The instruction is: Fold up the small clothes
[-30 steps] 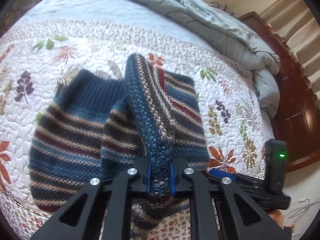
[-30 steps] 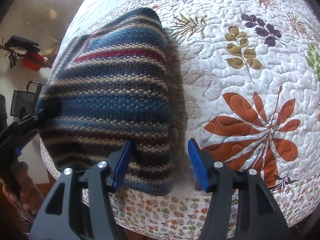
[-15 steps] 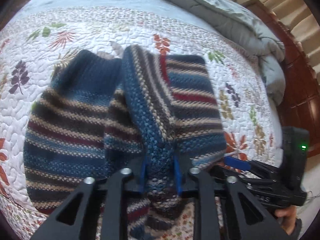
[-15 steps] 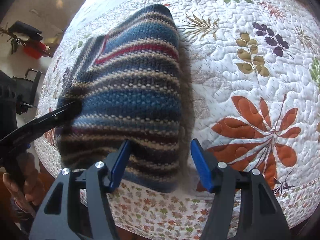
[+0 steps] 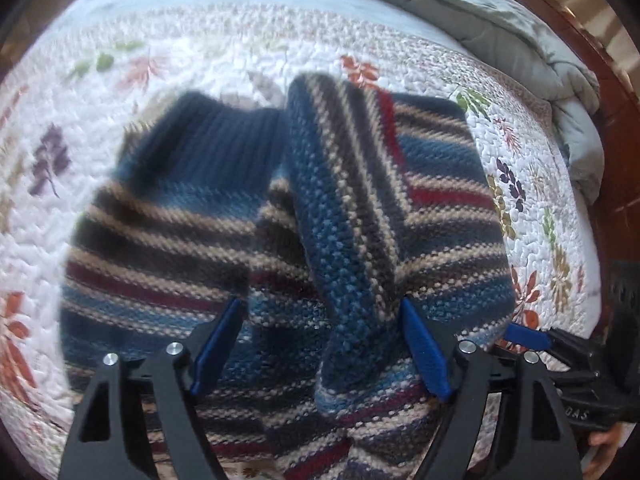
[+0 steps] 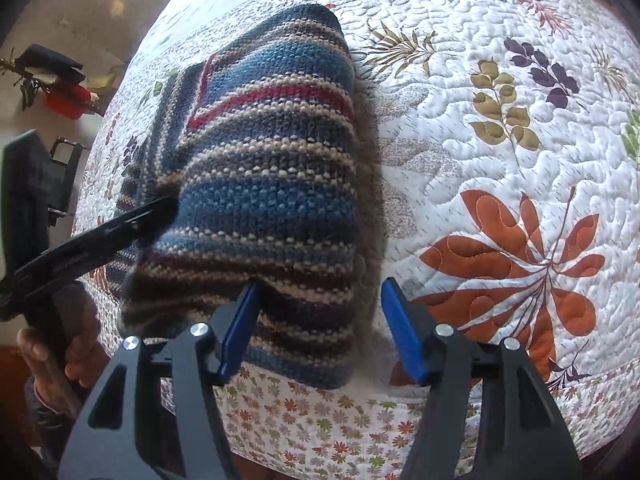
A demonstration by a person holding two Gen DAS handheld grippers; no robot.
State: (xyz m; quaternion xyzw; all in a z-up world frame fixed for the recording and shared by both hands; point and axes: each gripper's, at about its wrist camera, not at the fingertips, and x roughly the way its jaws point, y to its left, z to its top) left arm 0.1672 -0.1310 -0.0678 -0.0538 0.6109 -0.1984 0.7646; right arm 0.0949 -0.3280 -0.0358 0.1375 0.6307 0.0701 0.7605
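Note:
A small striped knit sweater [image 5: 168, 240] in blue, tan, brown and red lies on the floral quilt, with a folded ridge of knit [image 5: 344, 248] running down its middle. My left gripper [image 5: 324, 344] is open, its blue pads either side of the ridge's near end. The sweater also shows in the right wrist view [image 6: 264, 184], folded near the bed's edge. My right gripper [image 6: 320, 328] is open over the sweater's near right corner. The left gripper [image 6: 100, 236] reaches onto the sweater's left side in that view.
The white floral quilt [image 6: 500, 160] covers the bed. A grey duvet [image 5: 500, 28] is bunched at the far side by a dark wooden bed frame [image 5: 616, 128]. Floor with a red object [image 6: 64, 100] lies beyond the bed's left edge.
My left gripper was shut on the knit ridge and has opened, letting it go. The right gripper stays open in about the same place.

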